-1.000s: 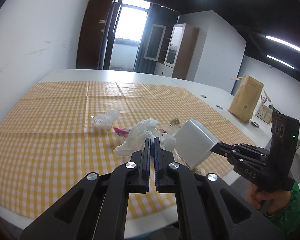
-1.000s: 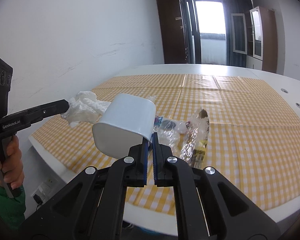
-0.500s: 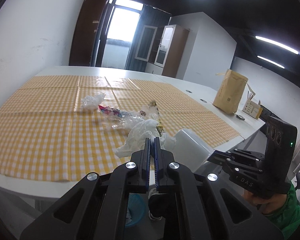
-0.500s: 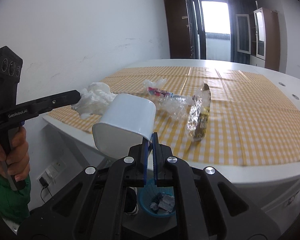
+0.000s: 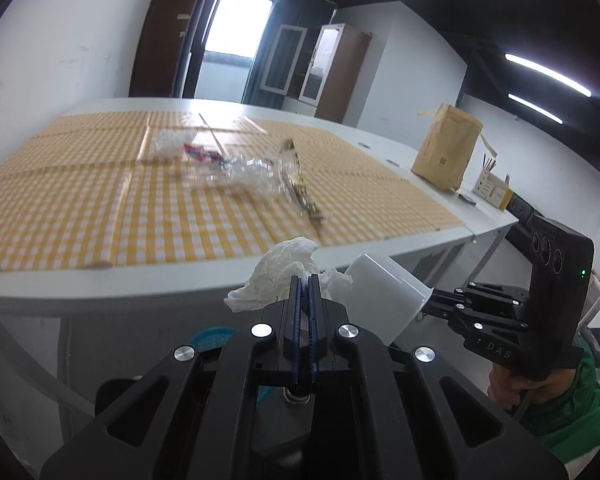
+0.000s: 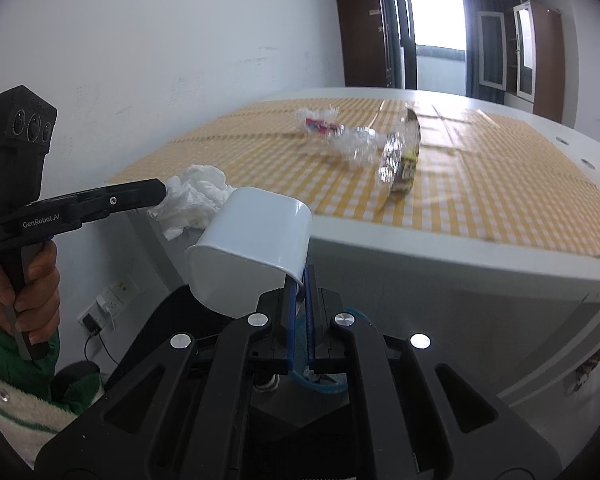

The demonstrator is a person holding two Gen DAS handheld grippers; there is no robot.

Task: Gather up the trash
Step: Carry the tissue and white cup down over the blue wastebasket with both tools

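My left gripper (image 5: 305, 280) is shut on a crumpled white tissue (image 5: 278, 274), held off the table's near edge; the tissue also shows in the right wrist view (image 6: 192, 200). My right gripper (image 6: 299, 276) is shut on the rim of a white plastic cup (image 6: 248, 250), tilted, beside the tissue; the cup also shows in the left wrist view (image 5: 384, 294). A blue bin (image 6: 324, 380) with trash sits on the floor below both grippers, mostly hidden. It also shows in the left wrist view (image 5: 212, 338).
On the yellow checked tablecloth (image 5: 100, 208) lie a clear crumpled wrapper (image 5: 248, 172), a red wrapper (image 5: 198, 154), a snack packet (image 5: 300, 184) and a clear plastic piece (image 5: 172, 142). A brown paper bag (image 5: 446, 152) stands at the table's right end.
Both grippers have pulled back and down off the table's edge with the tissue and the cup. The trash on the cloth now lies farther away, and the blue bin shows below.
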